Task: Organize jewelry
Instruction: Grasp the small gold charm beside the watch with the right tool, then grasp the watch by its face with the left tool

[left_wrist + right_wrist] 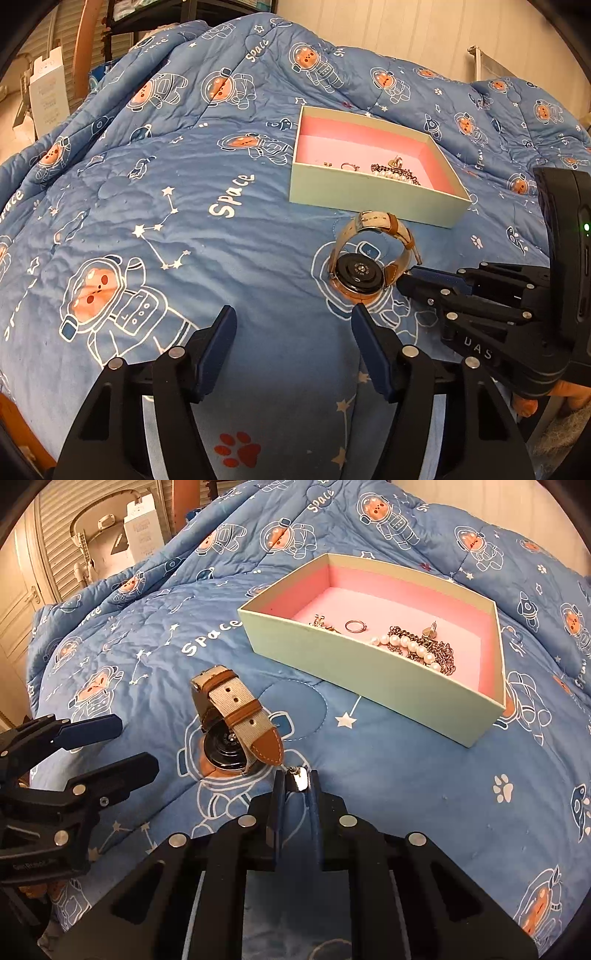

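**Right fingers pinch the watch buckle beside the jewelry box**

Leftmost, the left gripper (110,744) hovers over the space-print blue quilt (184,229), its fingers (218,343) spread with nothing between them. Next, the wristwatch (236,723) lies on the quilt, dial down, its beige and brown strap looped upward. Just right of it, the right gripper (297,781) has its fingers pressed on the watch's metal buckle (298,777). Farther right and behind, well apart from the watch, sits the pale green box (369,672) with a pink lining, holding a ring (355,626), a pearl bracelet (410,645) and a chain (439,653).
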Action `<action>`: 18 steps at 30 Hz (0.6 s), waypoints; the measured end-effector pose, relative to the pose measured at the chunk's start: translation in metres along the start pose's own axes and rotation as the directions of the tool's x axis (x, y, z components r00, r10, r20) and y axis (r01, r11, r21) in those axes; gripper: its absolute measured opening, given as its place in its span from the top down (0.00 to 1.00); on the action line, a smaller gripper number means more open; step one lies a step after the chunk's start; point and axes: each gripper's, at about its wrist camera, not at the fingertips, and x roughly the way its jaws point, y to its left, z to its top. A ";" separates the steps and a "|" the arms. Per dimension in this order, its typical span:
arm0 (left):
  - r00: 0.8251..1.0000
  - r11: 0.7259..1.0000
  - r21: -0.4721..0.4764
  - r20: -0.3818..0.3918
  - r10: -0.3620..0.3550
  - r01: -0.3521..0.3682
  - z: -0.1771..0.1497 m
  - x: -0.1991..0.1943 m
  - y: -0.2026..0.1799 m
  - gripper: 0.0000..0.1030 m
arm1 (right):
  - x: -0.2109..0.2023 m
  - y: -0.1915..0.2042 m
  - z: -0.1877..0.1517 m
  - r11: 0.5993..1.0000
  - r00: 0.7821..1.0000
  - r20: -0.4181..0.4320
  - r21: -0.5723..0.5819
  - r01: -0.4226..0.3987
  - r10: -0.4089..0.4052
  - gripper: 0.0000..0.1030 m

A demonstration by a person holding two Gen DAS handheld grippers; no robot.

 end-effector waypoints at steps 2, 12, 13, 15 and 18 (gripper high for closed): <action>1.000 1.000 0.019 -0.003 -0.020 0.020 0.002 0.003 -0.006 0.40 | -0.001 -0.001 -0.001 1.000 1.000 0.004 0.009 0.001 -0.001 0.88; 0.997 0.987 0.156 -0.073 -0.015 0.027 0.012 0.031 -0.038 0.36 | -0.014 -0.018 -0.009 0.997 1.000 0.012 0.077 0.016 -0.017 0.88; 0.997 0.986 0.162 -0.074 -0.015 0.027 0.014 0.033 -0.040 0.36 | -0.015 -0.019 -0.010 0.996 1.000 0.012 0.083 0.018 -0.019 0.88; 0.996 0.982 0.184 -0.084 -0.012 0.027 0.017 0.037 -0.045 0.34 | -0.017 -0.024 -0.012 0.995 1.000 0.010 0.096 0.022 -0.023 0.88; 0.996 0.978 0.204 -0.085 -0.013 0.030 0.019 0.042 -0.050 0.33 | -0.018 -0.031 -0.014 0.992 0.999 0.007 0.125 0.033 -0.035 0.88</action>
